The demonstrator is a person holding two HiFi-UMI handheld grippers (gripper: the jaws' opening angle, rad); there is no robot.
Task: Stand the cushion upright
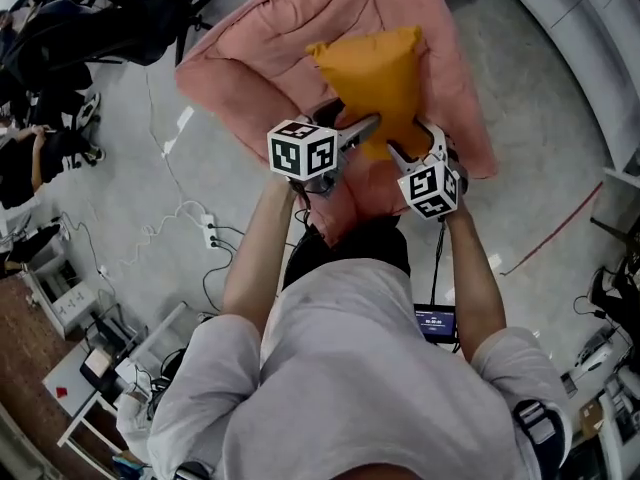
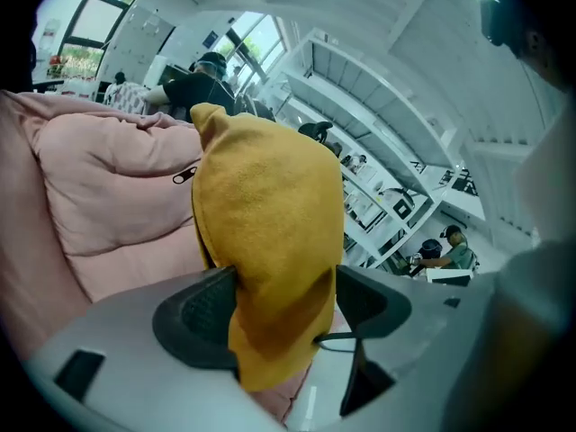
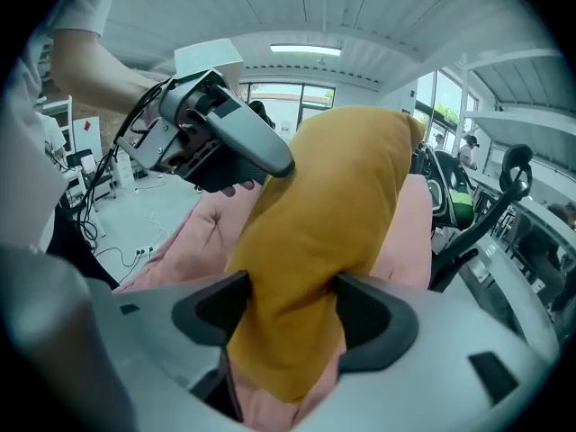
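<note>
A mustard-yellow cushion [image 1: 375, 68] is held over a pink padded seat [image 1: 250, 68], its top corners pointing away from me. My left gripper [image 1: 358, 131] grips its near left edge and my right gripper [image 1: 403, 154] grips its near right edge. In the left gripper view the cushion [image 2: 265, 205] rises tall between the dark pads [image 2: 196, 318], pinched at the left gripper [image 2: 279, 309]. In the right gripper view the cushion [image 3: 333, 205] is squeezed by both pads of the right gripper [image 3: 288, 318], and the left gripper [image 3: 225, 142] shows beyond it. Whether the cushion's bottom edge rests on the seat is hidden.
The pink seat [image 2: 108, 187] spreads behind and under the cushion. Cables and a power strip [image 1: 208, 230] lie on the grey floor to the left. Black office chairs [image 1: 130, 18] stand at the back left and a seated person [image 1: 30, 158] is at the left edge. A white curved bench [image 1: 590, 28] runs along the right.
</note>
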